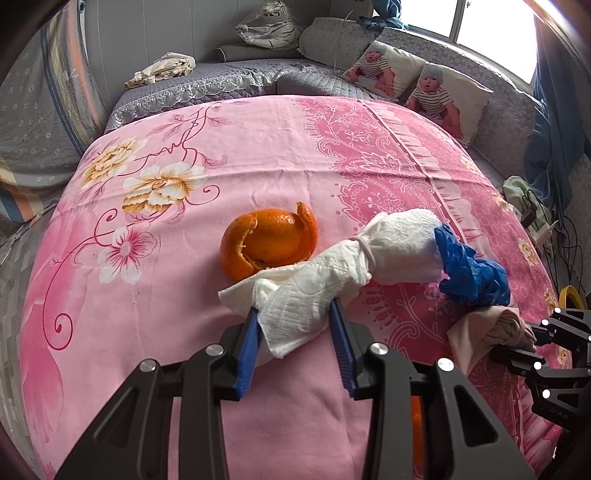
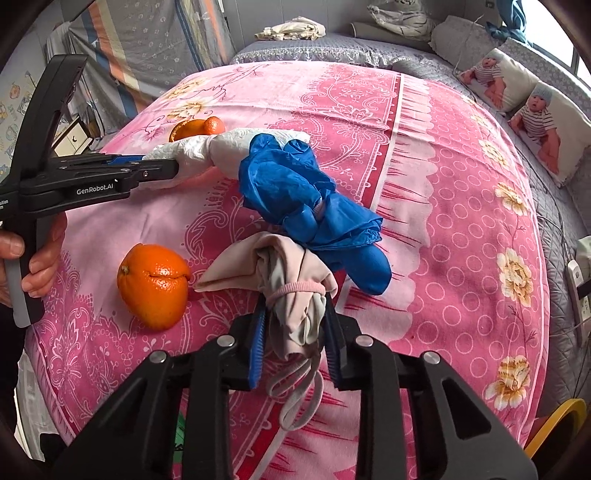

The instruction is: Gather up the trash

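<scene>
On the pink flowered cloth [image 1: 177, 280] lies a white paper-towel bundle [image 1: 388, 251] tied with a band, and my left gripper [image 1: 295, 319] is shut on its loose near end. An empty orange peel [image 1: 269, 243] sits just behind it. A crumpled blue glove [image 2: 306, 195] lies between the paper bundle [image 2: 221, 147] and a beige cloth wad [image 2: 284, 273] bound with a pink band. My right gripper [image 2: 295, 321] is shut on that wad. A split-skinned orange [image 2: 153, 286] rests to its left. The left gripper [image 2: 173, 168], held by a hand [image 2: 40, 266], shows in the right wrist view.
Two pillows printed with baby pictures [image 1: 417, 85] lean on the grey quilted seat [image 1: 229, 77] behind. A cream rag [image 1: 166, 68] and a bagged plush tiger [image 1: 269, 26] lie at the back. A yellow ring [image 2: 554, 424] and a power strip [image 2: 578, 291] sit off the right edge.
</scene>
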Motion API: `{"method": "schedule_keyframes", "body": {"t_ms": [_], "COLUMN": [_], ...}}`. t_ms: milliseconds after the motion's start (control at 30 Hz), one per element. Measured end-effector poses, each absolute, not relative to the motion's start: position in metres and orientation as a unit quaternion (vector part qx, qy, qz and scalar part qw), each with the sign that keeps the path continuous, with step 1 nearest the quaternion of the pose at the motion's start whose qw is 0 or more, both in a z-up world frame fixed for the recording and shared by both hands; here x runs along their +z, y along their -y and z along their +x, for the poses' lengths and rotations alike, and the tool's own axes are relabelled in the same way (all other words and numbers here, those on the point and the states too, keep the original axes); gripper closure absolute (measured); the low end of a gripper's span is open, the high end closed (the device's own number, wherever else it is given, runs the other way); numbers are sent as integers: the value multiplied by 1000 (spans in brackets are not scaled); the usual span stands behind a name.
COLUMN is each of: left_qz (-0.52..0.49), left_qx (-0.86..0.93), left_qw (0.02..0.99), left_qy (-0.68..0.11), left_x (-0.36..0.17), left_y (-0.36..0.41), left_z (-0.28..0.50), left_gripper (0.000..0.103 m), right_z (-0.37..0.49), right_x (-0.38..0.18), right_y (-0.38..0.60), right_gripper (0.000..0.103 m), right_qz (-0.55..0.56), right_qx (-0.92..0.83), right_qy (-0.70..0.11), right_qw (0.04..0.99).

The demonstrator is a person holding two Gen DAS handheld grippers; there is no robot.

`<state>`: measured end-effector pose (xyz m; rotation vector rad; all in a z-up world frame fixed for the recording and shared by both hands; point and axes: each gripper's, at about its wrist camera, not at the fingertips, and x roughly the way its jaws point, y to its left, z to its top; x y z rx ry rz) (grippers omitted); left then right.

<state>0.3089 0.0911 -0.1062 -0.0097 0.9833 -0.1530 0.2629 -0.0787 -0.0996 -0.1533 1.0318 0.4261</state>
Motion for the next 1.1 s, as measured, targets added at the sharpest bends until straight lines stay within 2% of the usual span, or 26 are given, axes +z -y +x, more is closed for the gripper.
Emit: {"method": "schedule_keyframes", "body": {"t_ms": [667, 1100], "left_qz": [-38, -41], "left_qx": [-70, -87], "left_qw": [898, 906], "left_qy": [-434, -413], "left_x": [-70, -48], "left_y": [-103, -85], "left_z": [264, 224], "left_gripper": [68, 68], "right_z": [230, 211], "right_x": [-64, -50], "right_y": [95, 126], "right_gripper": [78, 78], "right_qz": [-65, -47], "right_qx": [195, 172], "right_qy": [-450, -437], "right_qw": [869, 882]}}
